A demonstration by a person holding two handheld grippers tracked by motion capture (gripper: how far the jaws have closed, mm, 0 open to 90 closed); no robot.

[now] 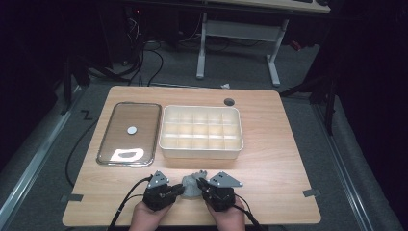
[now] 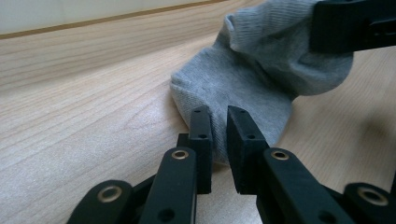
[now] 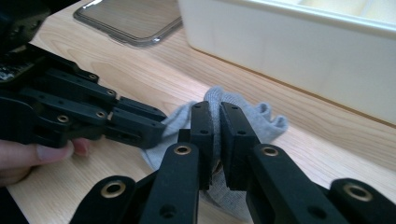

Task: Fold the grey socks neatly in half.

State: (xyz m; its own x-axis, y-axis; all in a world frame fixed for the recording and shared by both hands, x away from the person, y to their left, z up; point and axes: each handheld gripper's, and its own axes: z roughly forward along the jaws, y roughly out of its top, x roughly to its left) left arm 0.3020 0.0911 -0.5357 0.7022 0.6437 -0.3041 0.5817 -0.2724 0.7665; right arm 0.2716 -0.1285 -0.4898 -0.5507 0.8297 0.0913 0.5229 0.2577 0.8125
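A crumpled grey sock [image 1: 192, 185] lies on the wooden table near its front edge, between my two grippers. In the left gripper view the left gripper [image 2: 219, 114] is shut on the near edge of the sock [image 2: 243, 74], with fabric pinched in the narrow gap between the jaws. The right gripper [image 3: 216, 109] is shut on a raised fold of the sock [image 3: 266, 121]. Both grippers [image 1: 180, 190] [image 1: 202, 185] point inward at each other, a hand behind each. The left gripper's jaws [image 3: 140, 128] reach the sock from the left in the right gripper view.
A white compartment box [image 1: 201, 149] stands just beyond the sock, its near wall close [image 3: 289, 42]. A clear flat lid [image 1: 103, 144] lies to its left. The table's front edge runs just behind the hands. Bare wood stretches to the right of the box.
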